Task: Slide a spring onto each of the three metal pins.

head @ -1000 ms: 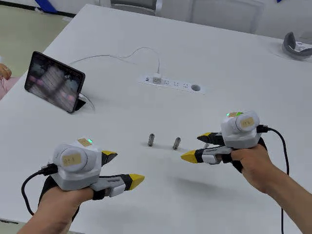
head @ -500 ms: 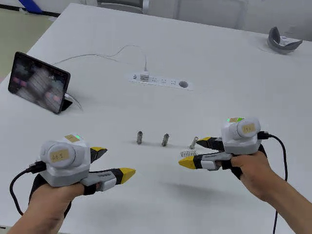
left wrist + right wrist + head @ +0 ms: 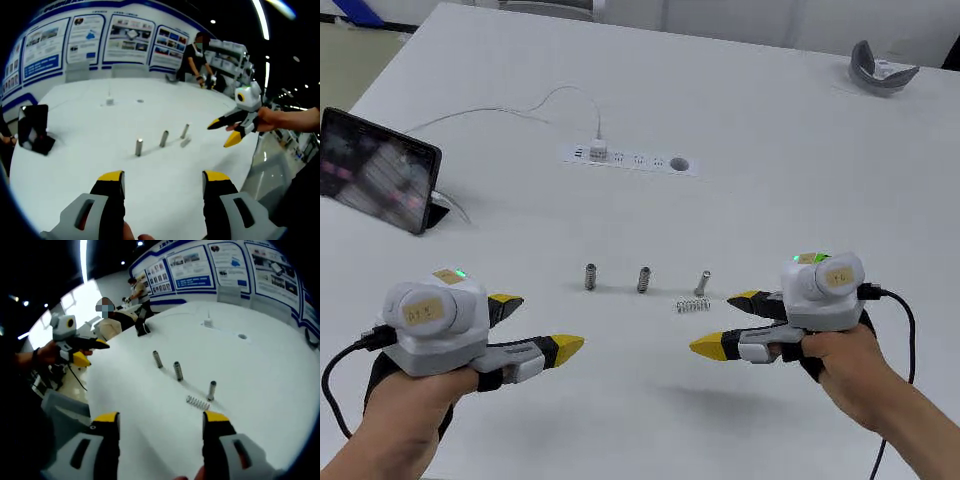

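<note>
One loose spring (image 3: 693, 305) lies beside the bare pin (image 3: 702, 283); the right hand-held gripper (image 3: 713, 322), open like the left hand-held gripper (image 3: 552, 320), should pinch it.

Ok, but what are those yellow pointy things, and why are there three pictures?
They are pinching tools; a person holds one in each hand. The left tool and the right tool are both open and hold nothing. The big picture comes from a camera on the person's head, looking down at the white table. The two round pictures come from small cameras riding on the tools. Three metal pins stand on the table. The first pin and the middle pin already wear a spring. The last pin looks bare, and a loose spring lies beside it. Farther back are a tablet and a power strip.
</note>
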{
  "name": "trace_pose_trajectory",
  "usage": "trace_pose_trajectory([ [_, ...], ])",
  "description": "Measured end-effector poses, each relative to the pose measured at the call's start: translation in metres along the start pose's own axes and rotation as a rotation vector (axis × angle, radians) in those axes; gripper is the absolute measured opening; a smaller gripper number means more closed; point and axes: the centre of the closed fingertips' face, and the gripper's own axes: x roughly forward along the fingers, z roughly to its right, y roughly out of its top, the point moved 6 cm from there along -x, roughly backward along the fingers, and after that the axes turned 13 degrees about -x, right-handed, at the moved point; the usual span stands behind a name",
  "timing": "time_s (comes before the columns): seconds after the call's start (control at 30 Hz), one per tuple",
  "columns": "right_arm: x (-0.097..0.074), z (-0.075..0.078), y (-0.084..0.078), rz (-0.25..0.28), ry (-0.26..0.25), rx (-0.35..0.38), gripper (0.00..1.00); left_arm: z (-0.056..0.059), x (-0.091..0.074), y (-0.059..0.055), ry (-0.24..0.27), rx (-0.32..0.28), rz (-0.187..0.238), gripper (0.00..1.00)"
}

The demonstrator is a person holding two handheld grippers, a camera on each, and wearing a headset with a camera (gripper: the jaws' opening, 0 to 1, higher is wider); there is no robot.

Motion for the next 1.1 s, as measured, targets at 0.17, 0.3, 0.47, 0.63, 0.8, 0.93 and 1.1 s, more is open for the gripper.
trace_pose_trajectory([
  [0.17,-0.008,0.0,-0.004,0.014,-0.015,0.02,0.71,0.002,0.004,0.001,-0.005,0.007,-0.009,0.64],
  [0.3,-0.014,-0.001,-0.006,0.024,-0.025,0.027,0.73,0.005,0.008,0.002,-0.015,0.02,-0.017,0.65],
  [0.47,-0.021,-0.004,-0.012,0.026,-0.03,0.036,0.75,0.009,0.013,0.001,-0.026,0.031,-0.03,0.65],
  [0.63,-0.025,-0.007,-0.02,0.01,-0.033,0.039,0.77,0.014,0.02,0.002,-0.039,0.039,-0.04,0.66],
  [0.8,-0.031,-0.008,-0.024,0.014,-0.042,0.051,0.78,0.024,0.029,0.001,-0.066,0.062,-0.064,0.66],
  [0.93,-0.035,-0.01,-0.026,0.016,-0.043,0.059,0.79,0.033,0.038,0.001,-0.095,0.08,-0.085,0.67],
  [1.1,-0.04,-0.012,-0.028,0.018,-0.053,0.067,0.79,0.044,0.049,0.004,-0.125,0.118,-0.108,0.68],
])
